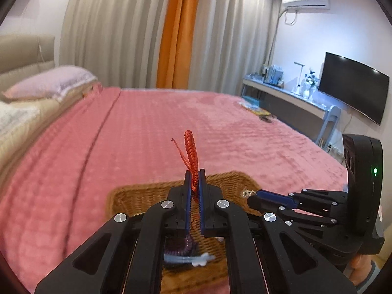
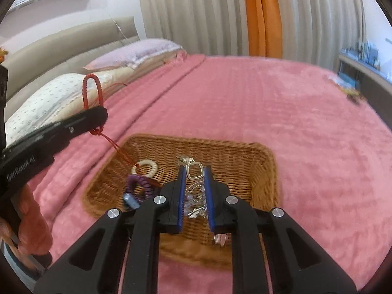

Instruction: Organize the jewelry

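My left gripper (image 1: 194,174) is shut on a red braided bracelet (image 1: 191,150), whose loop stands up from the fingertips. In the right wrist view the left gripper (image 2: 101,116) is at the left, with the red bracelet (image 2: 91,90) above it and its cord trailing down toward the basket. My right gripper (image 2: 194,172) is shut on a silver square earring (image 2: 195,171). Both hang a little above a wicker basket (image 2: 247,156) on the bed. In the basket lie a purple coil band (image 2: 139,185), a cream ring (image 2: 147,164), a blue clip (image 2: 131,201) and silvery pieces (image 2: 196,202).
A pink bedspread (image 1: 147,127) covers the bed, with pillows (image 1: 51,80) and a beige headboard at the left. A desk (image 1: 289,95) with a TV (image 1: 352,85) stands at the right. Small items (image 1: 257,110) lie on the bed's far right edge. A person's hand (image 2: 31,220) holds the left gripper.
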A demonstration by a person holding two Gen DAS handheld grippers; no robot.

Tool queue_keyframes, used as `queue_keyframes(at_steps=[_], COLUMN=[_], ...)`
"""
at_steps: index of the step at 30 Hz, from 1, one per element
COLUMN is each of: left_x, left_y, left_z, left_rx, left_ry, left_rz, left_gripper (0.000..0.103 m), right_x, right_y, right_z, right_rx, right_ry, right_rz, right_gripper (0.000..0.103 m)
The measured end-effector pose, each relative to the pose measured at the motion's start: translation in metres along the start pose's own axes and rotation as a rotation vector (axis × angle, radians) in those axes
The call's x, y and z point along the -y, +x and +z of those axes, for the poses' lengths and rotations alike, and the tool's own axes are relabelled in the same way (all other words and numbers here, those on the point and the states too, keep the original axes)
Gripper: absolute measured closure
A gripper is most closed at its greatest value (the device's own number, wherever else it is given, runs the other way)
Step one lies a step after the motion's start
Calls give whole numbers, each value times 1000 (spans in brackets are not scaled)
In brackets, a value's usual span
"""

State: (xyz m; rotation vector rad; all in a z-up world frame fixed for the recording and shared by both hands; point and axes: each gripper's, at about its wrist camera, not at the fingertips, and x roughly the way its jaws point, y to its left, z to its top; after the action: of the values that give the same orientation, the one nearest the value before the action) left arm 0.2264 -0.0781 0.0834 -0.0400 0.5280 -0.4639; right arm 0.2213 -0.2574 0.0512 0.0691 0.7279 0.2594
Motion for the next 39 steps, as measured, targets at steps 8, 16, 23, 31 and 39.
queue_keyframes(at_steps=[8, 16, 23, 31, 39], left_x=[-12, -22, -27, -10, 21], left_y=[55, 72, 56, -30, -100], left_z=[-25, -38, -36, -21, -46], left_rx=[-132, -188, -167, 29, 204], left_ry=[-12, -35, -69, -76, -39], left_rz=[-42, -61, -100, -73, 131], left_gripper=[100, 99, 59, 28, 13], right_x=[5, 0, 11, 1, -17], right_y=[48, 71, 47, -32, -98], right_z=[-3, -8, -6, -9, -50], right_rx=[-89, -143, -96, 55, 265], right_ry=[2, -14, 37, 43, 23], right_rz=[13, 19, 46, 51, -138], right_gripper=[90, 90, 77, 56, 26])
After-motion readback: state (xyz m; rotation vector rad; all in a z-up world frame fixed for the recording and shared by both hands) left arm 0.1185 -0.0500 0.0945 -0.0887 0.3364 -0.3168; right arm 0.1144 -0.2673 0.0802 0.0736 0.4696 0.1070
